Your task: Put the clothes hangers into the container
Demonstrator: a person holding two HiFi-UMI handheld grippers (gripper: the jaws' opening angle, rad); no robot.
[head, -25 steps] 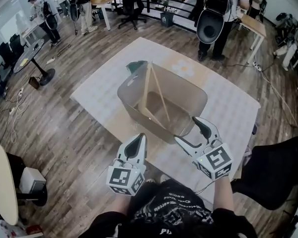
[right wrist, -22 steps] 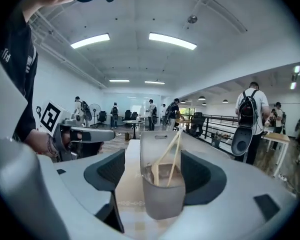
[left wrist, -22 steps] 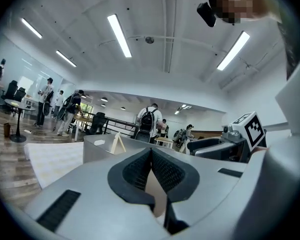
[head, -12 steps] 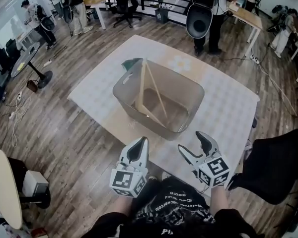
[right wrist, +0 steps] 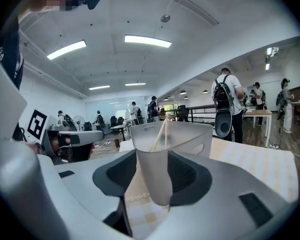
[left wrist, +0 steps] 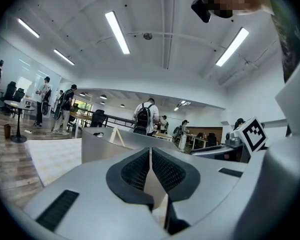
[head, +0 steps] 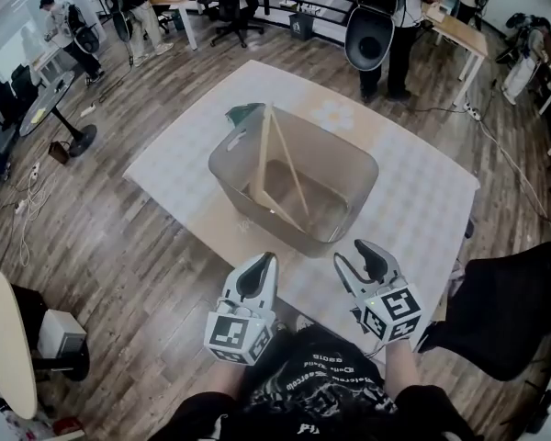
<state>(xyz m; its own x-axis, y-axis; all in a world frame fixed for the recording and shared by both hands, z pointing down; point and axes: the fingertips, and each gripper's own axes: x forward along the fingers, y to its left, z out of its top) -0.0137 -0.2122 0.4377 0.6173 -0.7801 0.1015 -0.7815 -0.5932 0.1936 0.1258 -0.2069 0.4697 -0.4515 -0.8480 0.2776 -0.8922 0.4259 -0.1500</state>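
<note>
**Both grippers held low, hanger in the tub**

From my seat, starting at the far left of the head view, a dark round table (head: 48, 99) stands on the wood floor (head: 119, 246), well apart from the work. A pale mat (head: 413, 200) covers the middle of the floor.

The left gripper (head: 258, 263) hovers near the bottom of the view, on my side of the tub and apart from it. In the left gripper view its jaws are pressed together with nothing between them (left wrist: 150, 151), and the grey wall of the tub shows beyond.

The container (head: 363, 168), a translucent grey tub, sits on the mat at the middle of the view. A wooden clothes hanger (head: 277, 177) is inside it, standing on end with its long sides leaning up toward the far left rim (I can make out one triangle of wood; whether a second lies behind it I cannot tell). A dark green thing (head: 244, 114) shows just beyond that far left corner; what it is I cannot tell.

The right gripper (head: 358, 259) hovers just right of the left one, also short of the tub. In the right gripper view its jaws (right wrist: 152, 171) stand partly apart and are closing, with nothing between them; the tub (right wrist: 190, 134) and the hanger's pale sticks (right wrist: 160, 131) show through the gap, farther off.

At the top right a person with a backpack (head: 386, 7) stands off the mat.
</note>
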